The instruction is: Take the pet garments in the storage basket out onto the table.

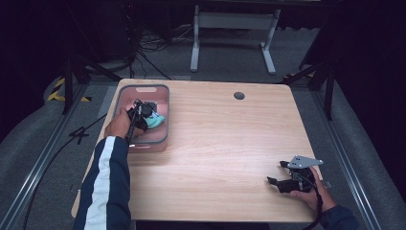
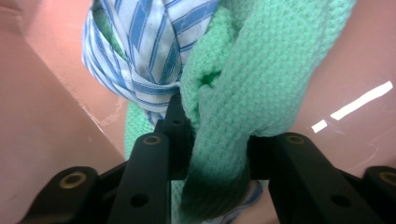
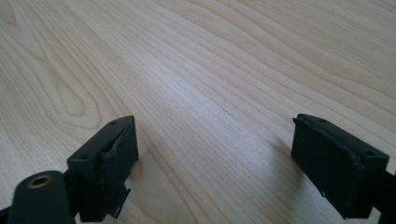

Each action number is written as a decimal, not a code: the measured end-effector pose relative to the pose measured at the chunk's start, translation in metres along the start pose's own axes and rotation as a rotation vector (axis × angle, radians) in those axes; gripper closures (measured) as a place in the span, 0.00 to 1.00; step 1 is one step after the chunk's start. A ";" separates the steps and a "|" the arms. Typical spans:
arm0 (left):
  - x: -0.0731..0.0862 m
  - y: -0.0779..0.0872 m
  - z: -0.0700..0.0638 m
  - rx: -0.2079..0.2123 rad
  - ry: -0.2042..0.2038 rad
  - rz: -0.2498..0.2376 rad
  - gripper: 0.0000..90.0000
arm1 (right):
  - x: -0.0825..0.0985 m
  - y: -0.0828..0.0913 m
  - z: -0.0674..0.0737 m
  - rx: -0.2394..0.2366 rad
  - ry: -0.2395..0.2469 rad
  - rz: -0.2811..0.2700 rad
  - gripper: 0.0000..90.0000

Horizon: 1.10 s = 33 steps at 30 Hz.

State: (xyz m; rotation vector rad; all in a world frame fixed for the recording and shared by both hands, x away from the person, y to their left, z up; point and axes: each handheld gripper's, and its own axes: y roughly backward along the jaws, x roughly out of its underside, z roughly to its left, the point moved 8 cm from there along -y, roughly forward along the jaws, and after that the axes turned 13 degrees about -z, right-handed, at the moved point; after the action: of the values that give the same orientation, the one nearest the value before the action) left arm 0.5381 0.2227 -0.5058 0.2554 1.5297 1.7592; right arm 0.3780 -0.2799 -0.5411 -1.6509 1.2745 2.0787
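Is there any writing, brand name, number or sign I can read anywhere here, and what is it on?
None can be read.
The pink bin, green knitted cloth, blue striped cloth, wooden table and both grippers, left and right, bear no visible lettering.
The yellow-black striped tape on the floor is a marking, not text.

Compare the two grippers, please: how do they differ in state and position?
The left gripper is shut on the green knitted cloth, inside the pink bin; the right gripper is open and holds nothing. The left one is at the table's far left, the right one low over the bare wooden table, near right. Both have black jaws.
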 end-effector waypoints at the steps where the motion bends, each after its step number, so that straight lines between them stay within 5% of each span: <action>1: 0.001 0.001 0.000 0.005 0.002 -0.010 0.78 | 0.000 0.000 0.000 0.000 0.000 0.000 0.17; 15: 0.000 0.040 0.002 0.050 0.063 -0.214 0.79 | 0.000 0.000 0.000 0.000 0.000 0.000 0.17; 22: -0.002 0.067 0.004 0.038 0.083 -0.357 0.80 | 0.000 0.000 0.000 0.000 0.000 0.000 0.17; 33: -0.002 0.108 0.004 0.026 0.076 -0.506 0.80 | 0.000 0.000 0.000 0.003 -0.001 0.000 0.17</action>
State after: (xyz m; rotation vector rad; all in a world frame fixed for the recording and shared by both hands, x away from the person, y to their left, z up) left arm 0.4970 0.2269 -0.4059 -0.1776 1.5084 1.3587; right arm 0.3780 -0.2799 -0.5411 -1.6485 1.2766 2.0769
